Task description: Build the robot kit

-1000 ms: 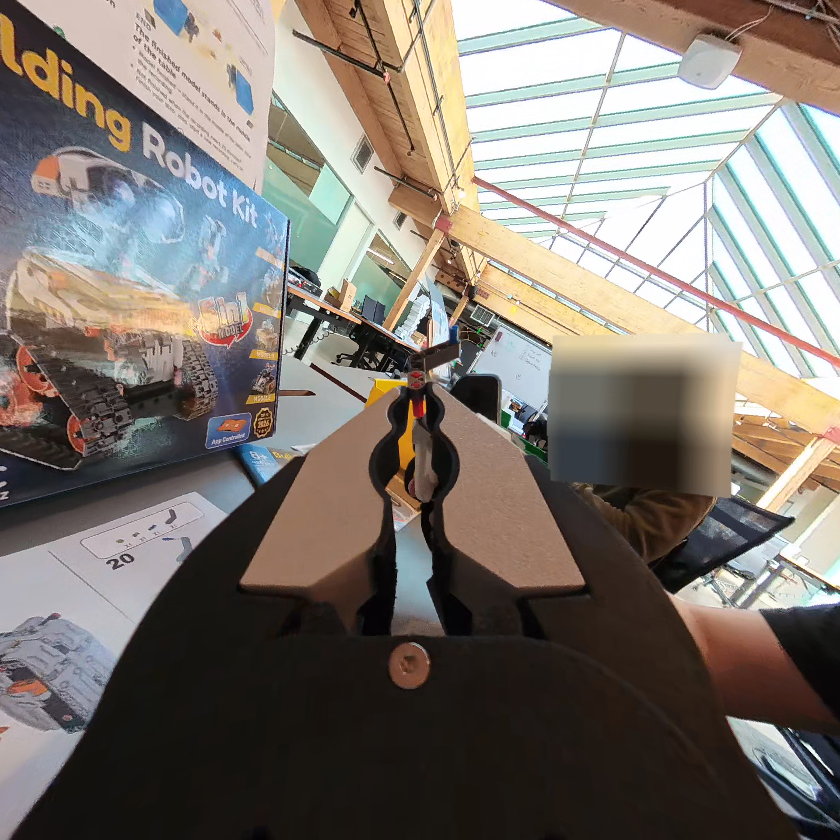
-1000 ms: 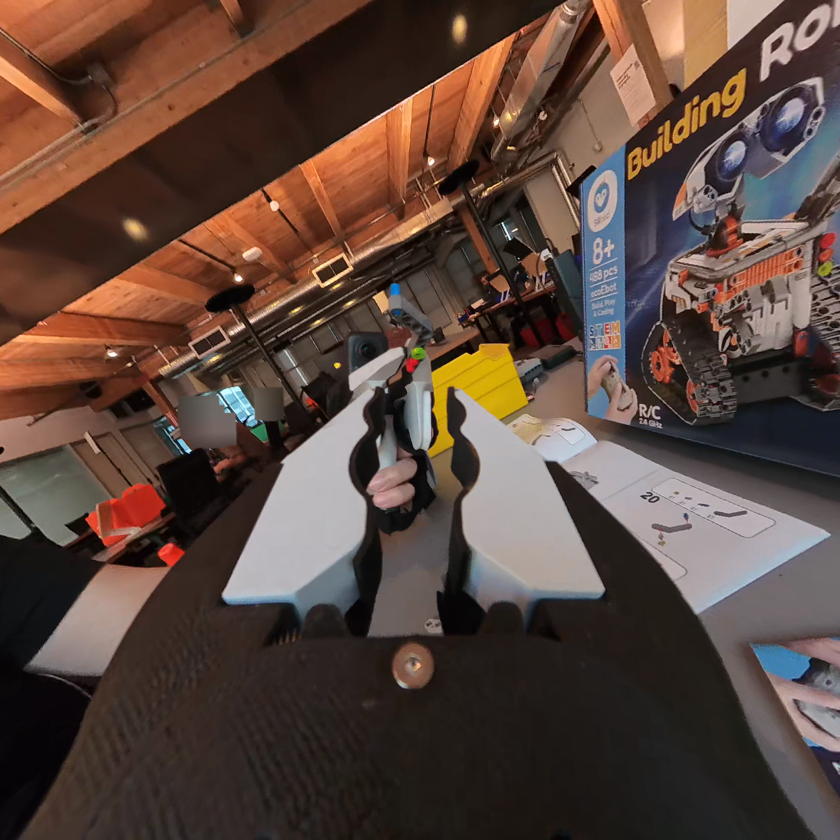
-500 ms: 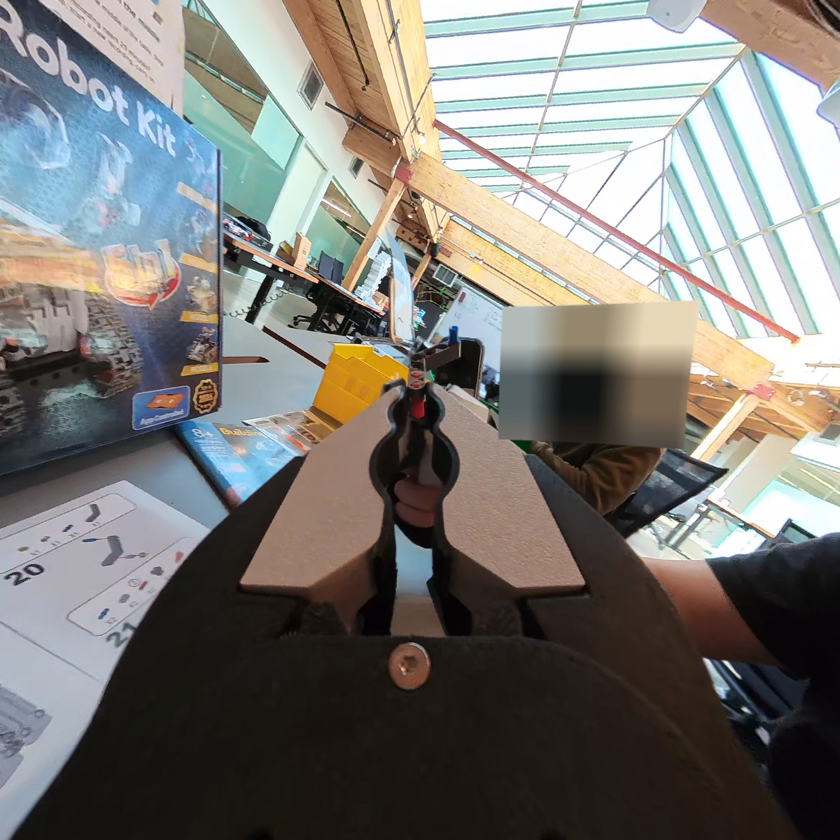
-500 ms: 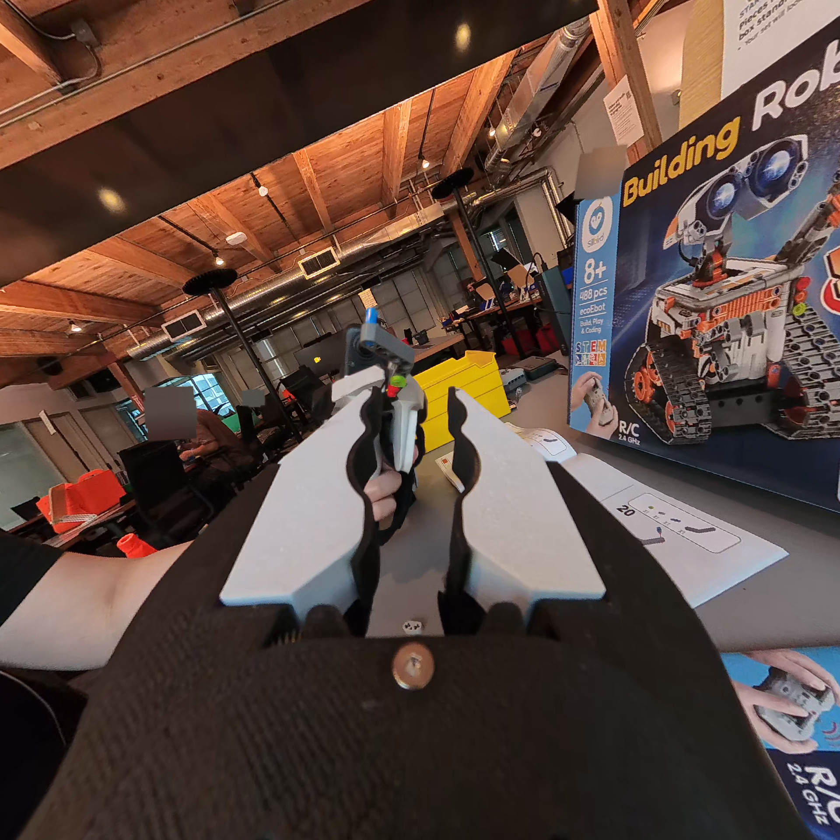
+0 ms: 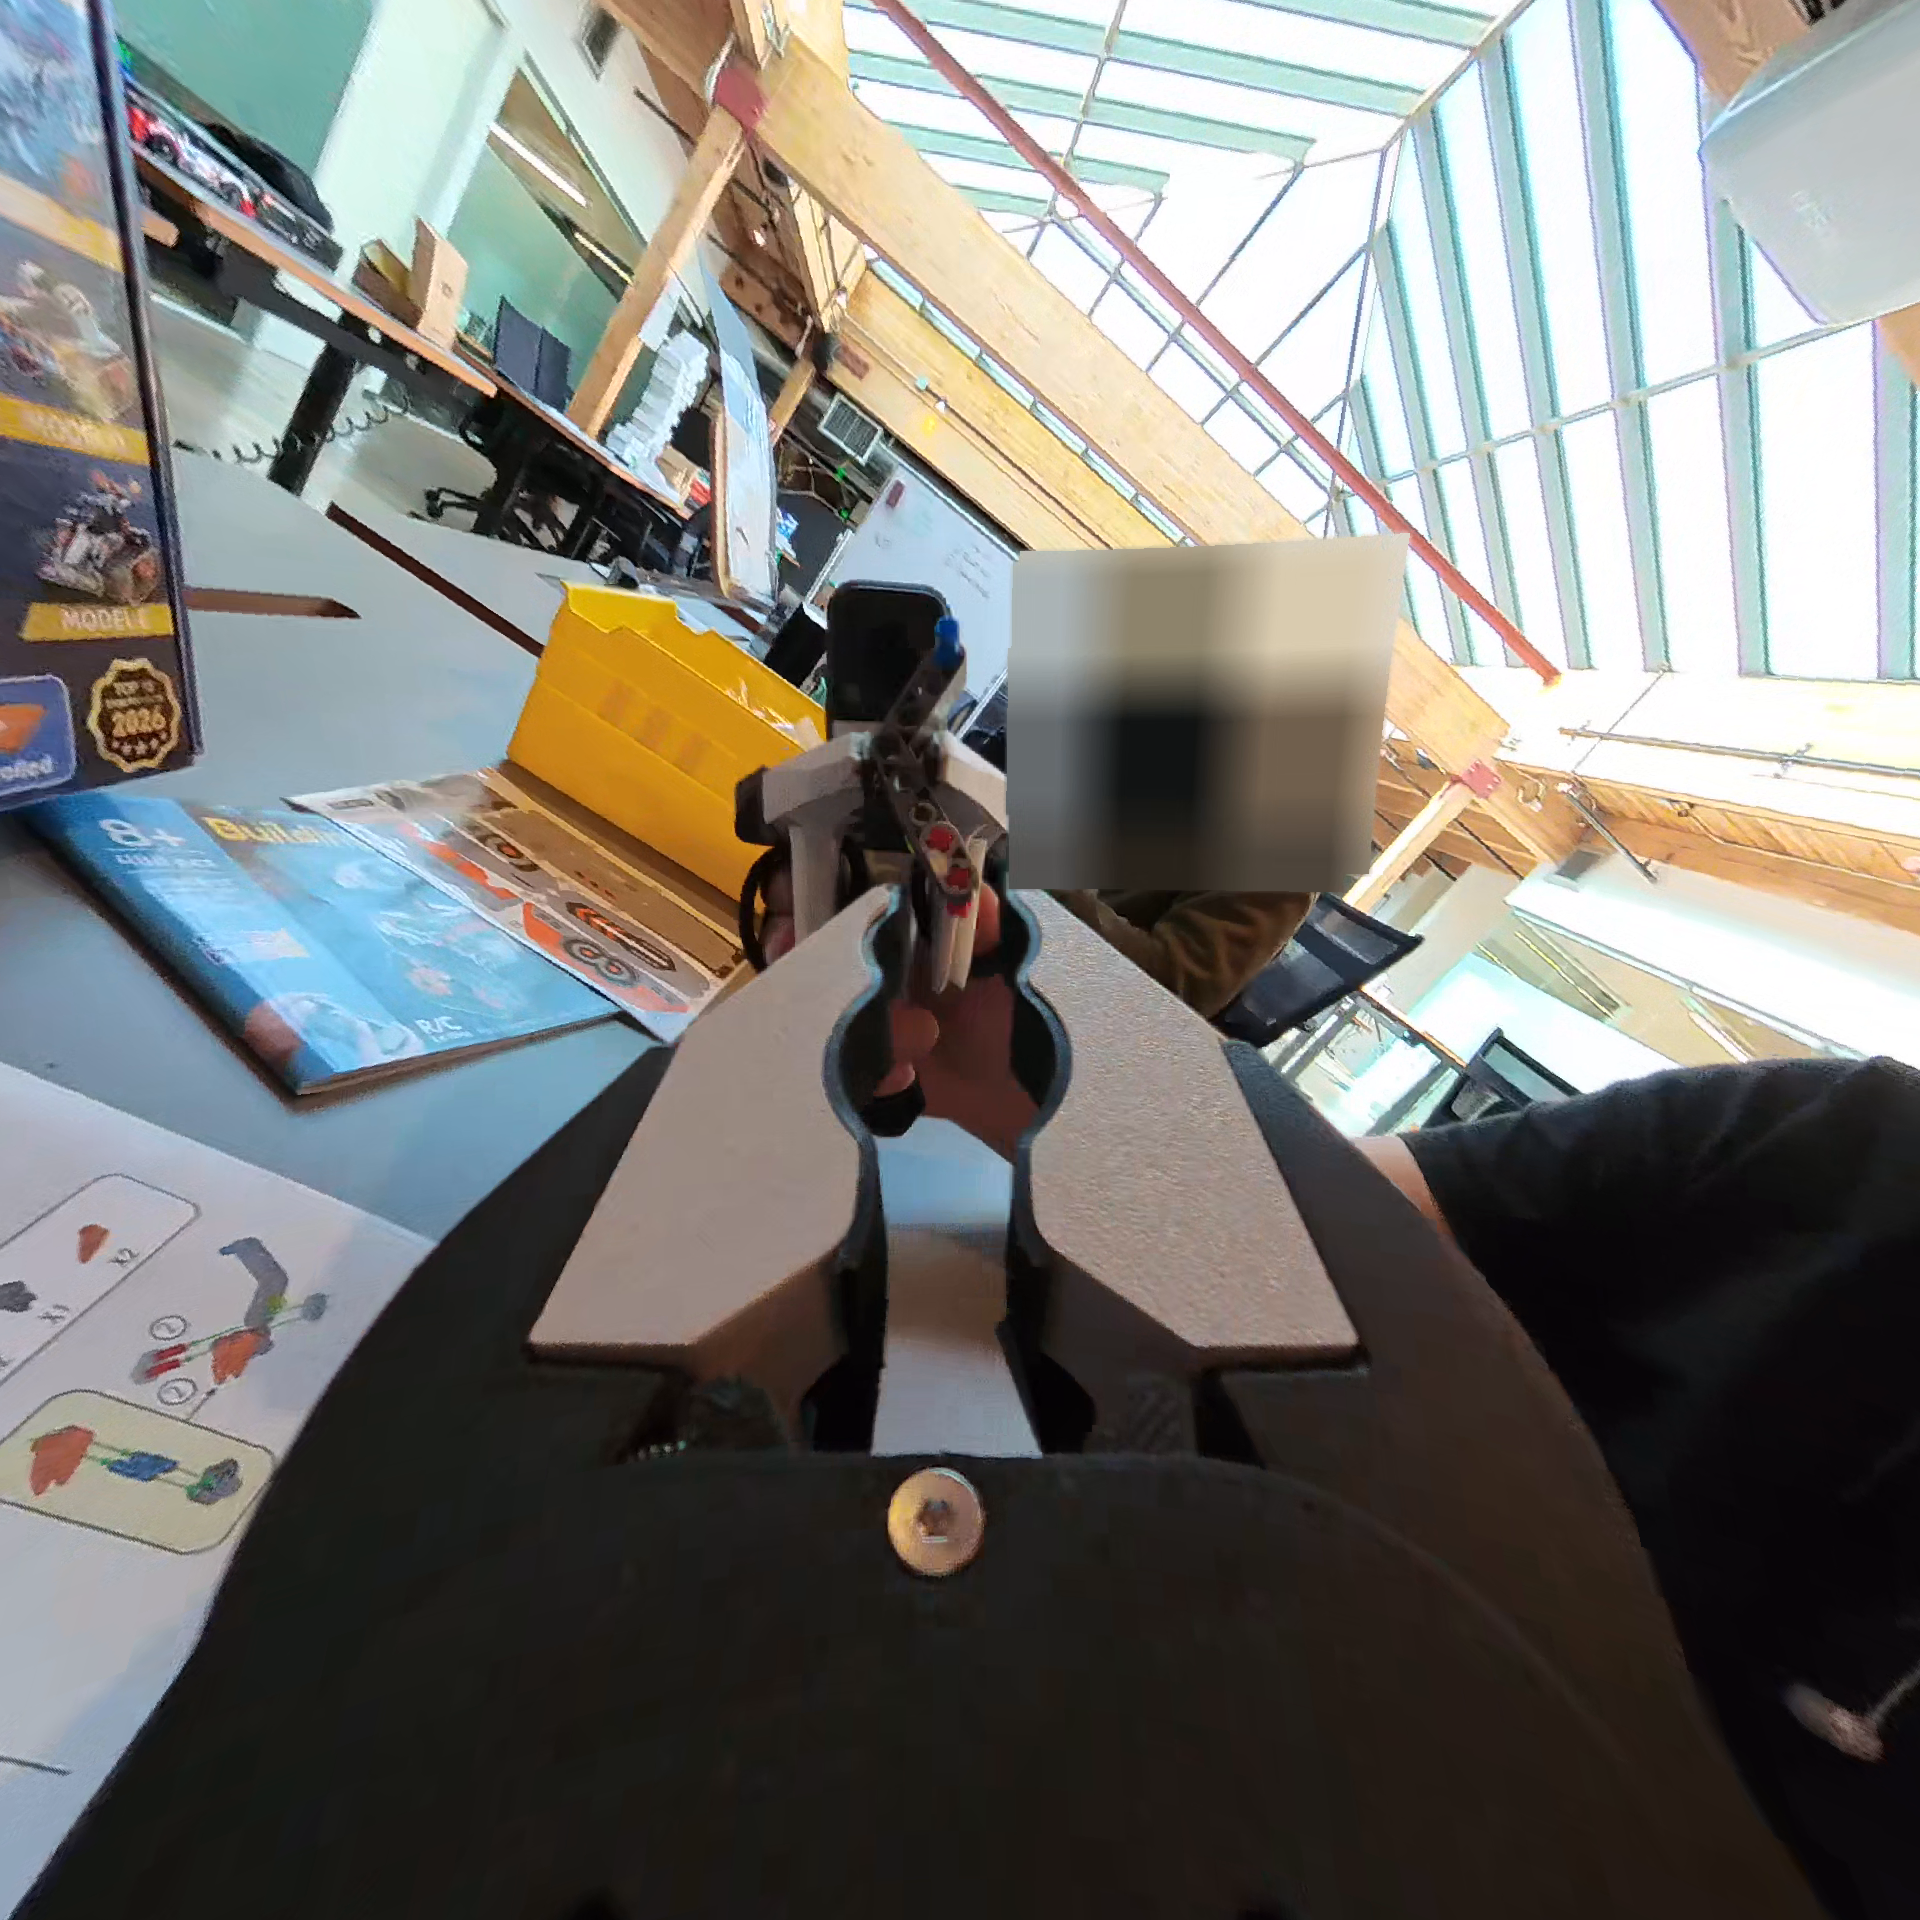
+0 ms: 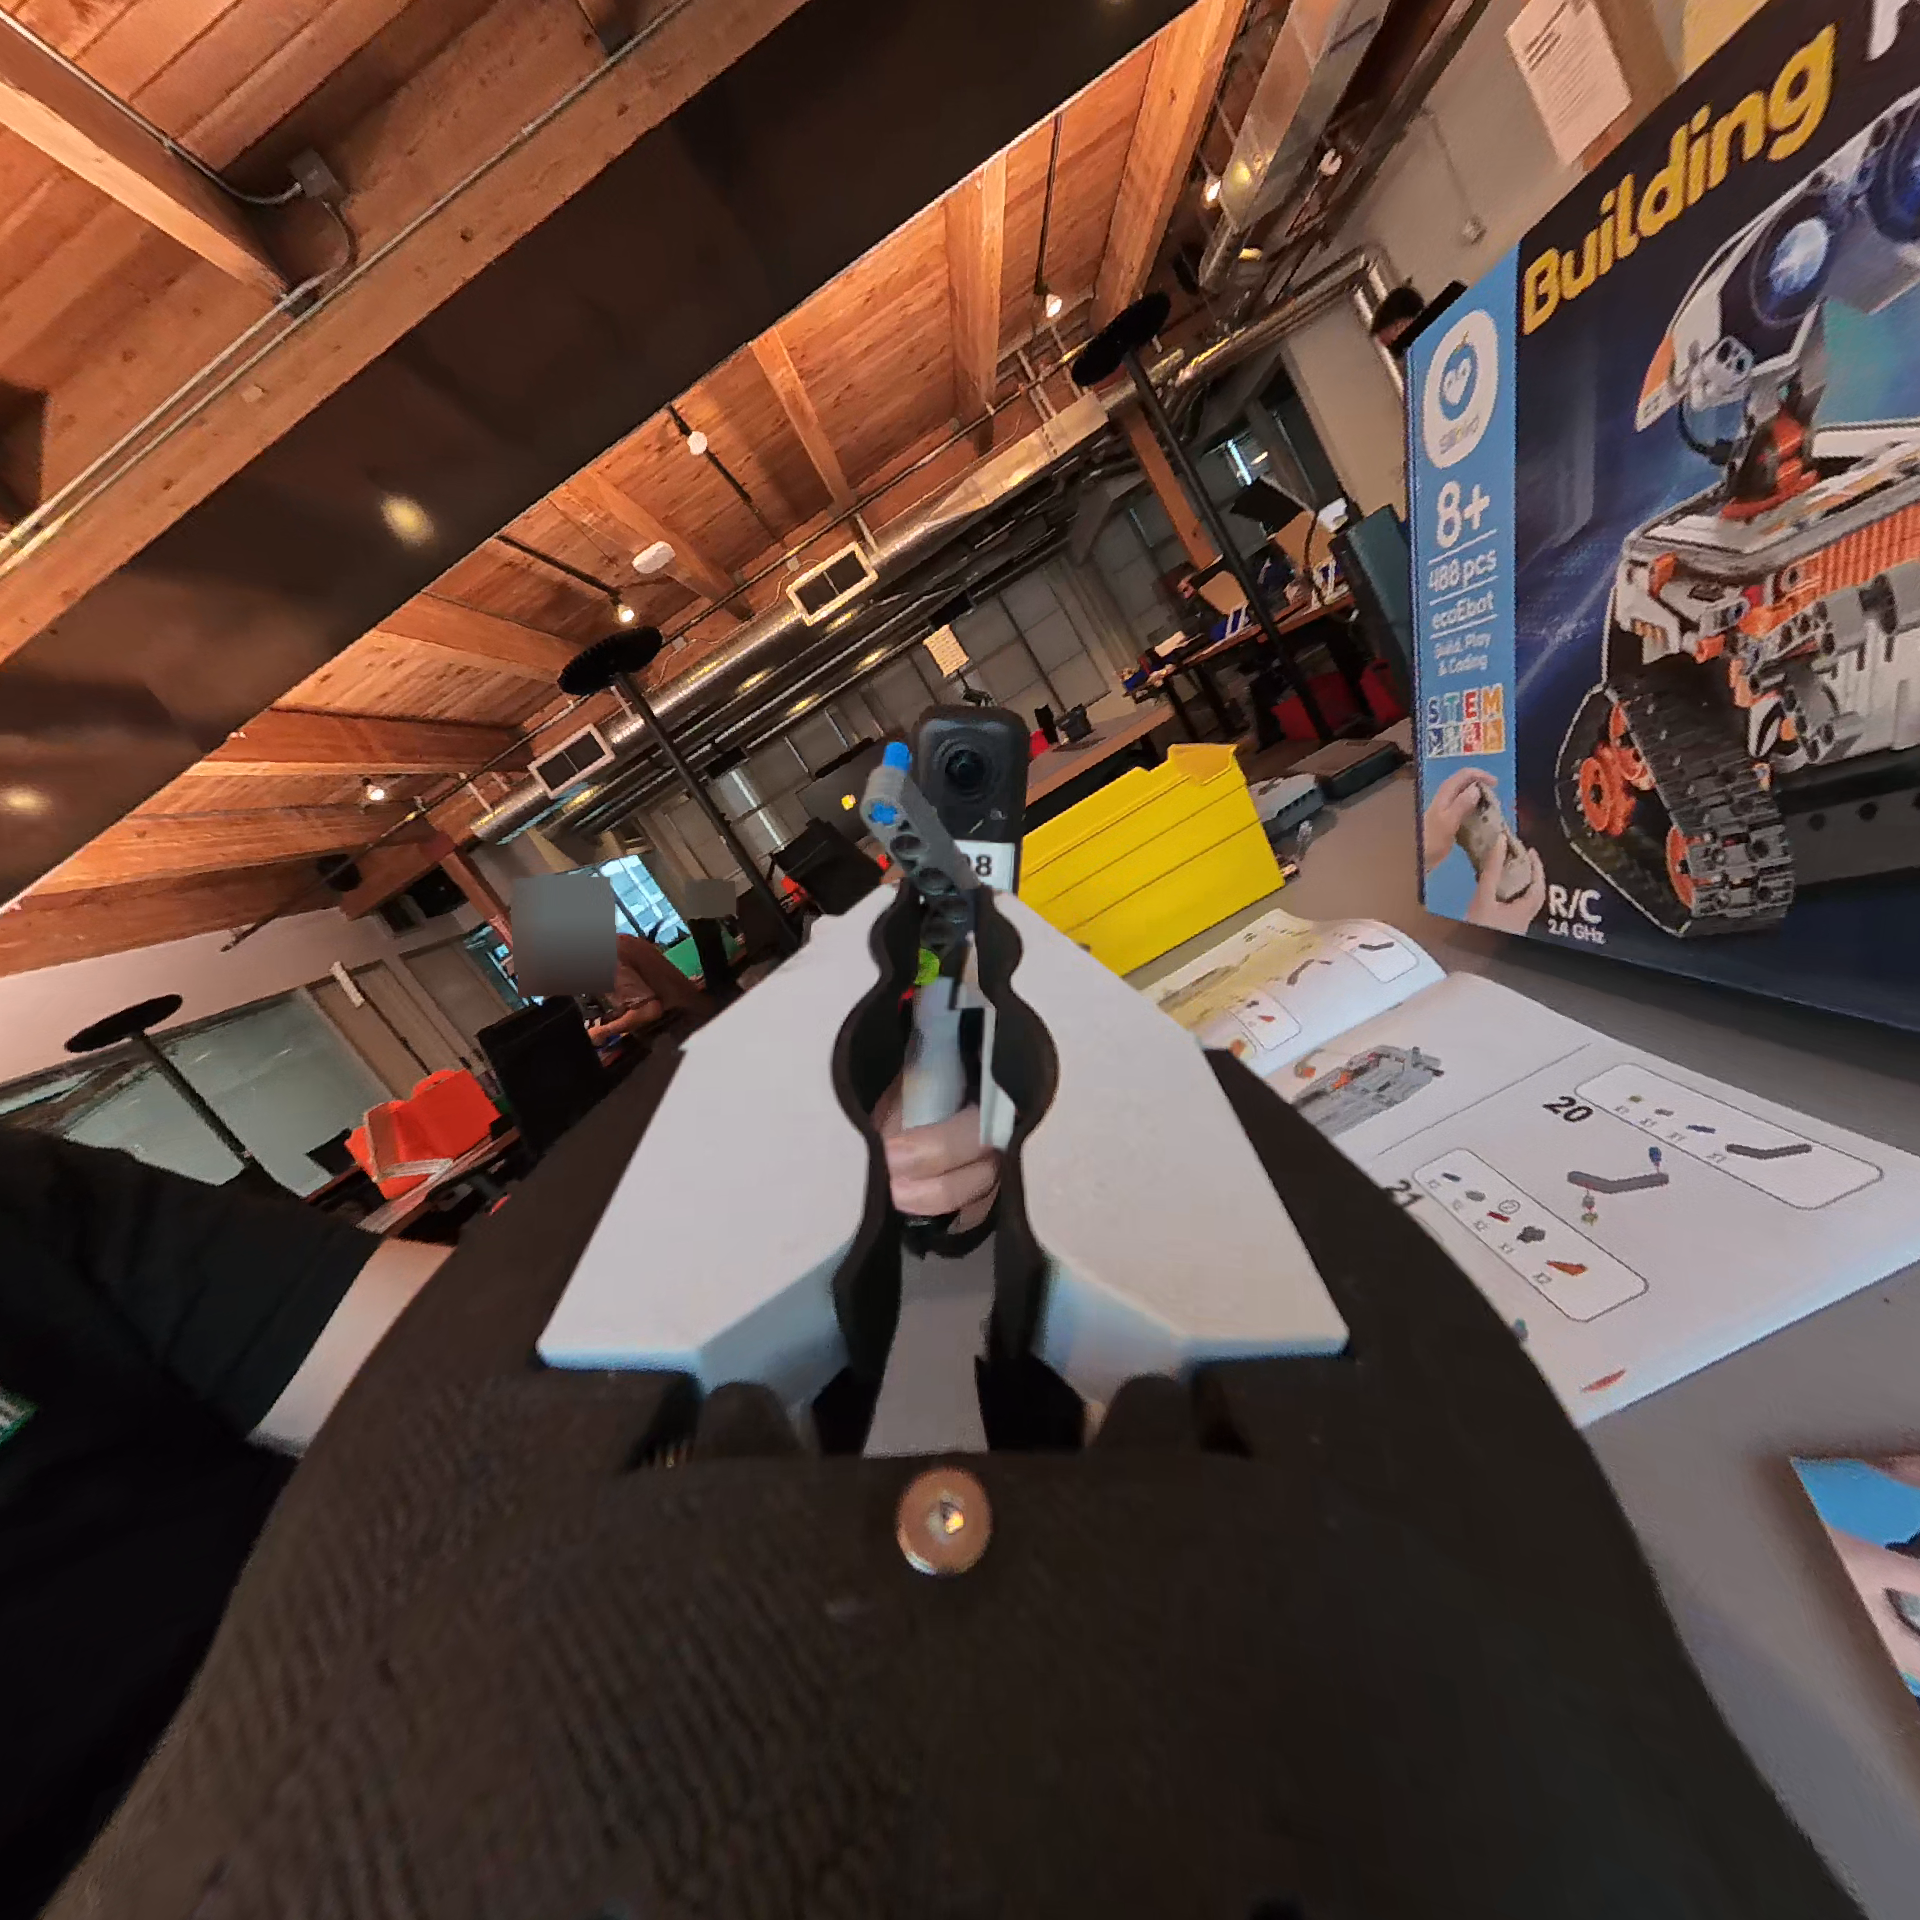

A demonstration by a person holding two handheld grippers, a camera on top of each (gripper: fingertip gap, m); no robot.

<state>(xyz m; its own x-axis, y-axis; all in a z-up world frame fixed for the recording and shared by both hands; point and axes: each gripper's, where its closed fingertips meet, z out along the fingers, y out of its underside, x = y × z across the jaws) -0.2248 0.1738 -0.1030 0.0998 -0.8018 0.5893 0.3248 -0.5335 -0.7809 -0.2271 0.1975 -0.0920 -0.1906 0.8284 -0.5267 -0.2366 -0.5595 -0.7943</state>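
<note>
A dark grey holed beam point(image 5: 920, 717) with a blue pin point(image 5: 945, 632) on top and red pins point(image 5: 943, 840) is held in the air between my two grippers, which face each other. My left gripper point(image 5: 945, 909) is shut on its lower end. In the right wrist view the beam point(image 6: 914, 831) with a green pin point(image 6: 928, 966) passes between the tips of my right gripper point(image 6: 940, 914), which is shut on it. Each view shows the other gripper's camera point(image 5: 883, 649) point(image 6: 971, 769) just behind the beam, and a hand below.
A yellow bin point(image 5: 644, 727) point(image 6: 1153, 842) stands on the grey table point(image 5: 343, 707). A tall robot kit box point(image 6: 1714, 571) stands upright at the table's side. An open instruction sheet point(image 6: 1621, 1174) and a blue booklet point(image 5: 312, 925) lie flat. A black-sleeved arm point(image 5: 1662, 1299) is at the right. Less than 4 cm separates the two grippers' tips.
My right gripper's jaws have closed in around the beam that my left gripper was holding. Both views have swung, and the other gripper's camera now shows close behind the beam.
</note>
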